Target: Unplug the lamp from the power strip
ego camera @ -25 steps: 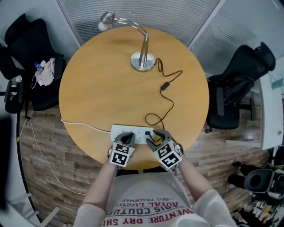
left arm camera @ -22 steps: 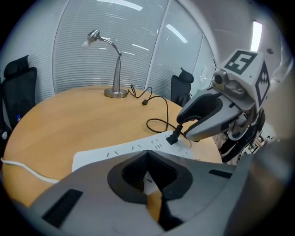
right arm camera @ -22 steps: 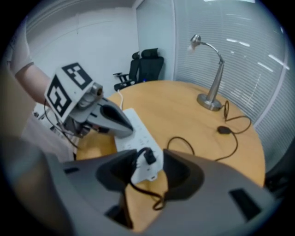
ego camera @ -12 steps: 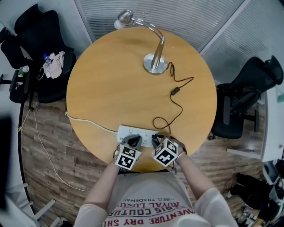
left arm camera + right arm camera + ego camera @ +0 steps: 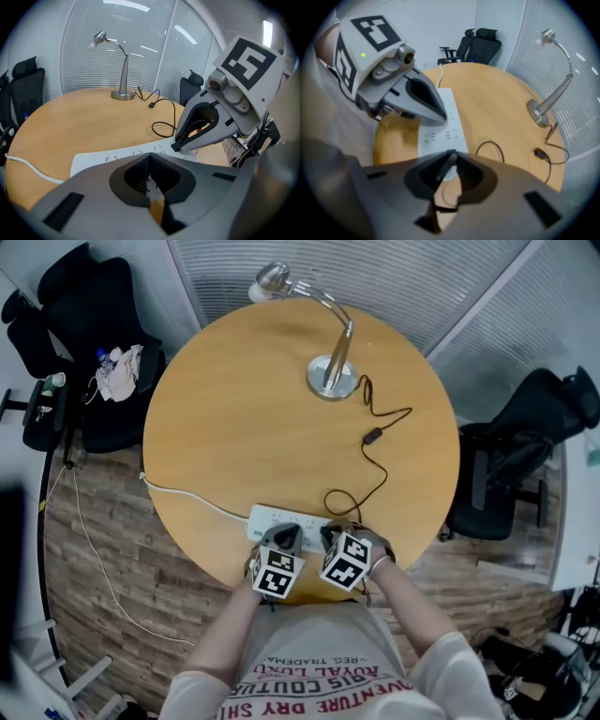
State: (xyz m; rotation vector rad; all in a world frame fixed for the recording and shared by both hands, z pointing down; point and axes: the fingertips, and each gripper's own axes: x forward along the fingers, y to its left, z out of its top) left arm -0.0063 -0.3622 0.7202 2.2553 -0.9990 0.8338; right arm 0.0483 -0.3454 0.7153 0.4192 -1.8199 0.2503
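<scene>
Closing right gripper (image 5: 330,534) jaws clamp the lamp plug (image 5: 444,168) between them.

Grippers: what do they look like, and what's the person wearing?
The left gripper and right gripper are grey with dark pointed jaws, each topped by a white cube with black square markers. The person wears a white T-shirt with red lettering.
</scene>
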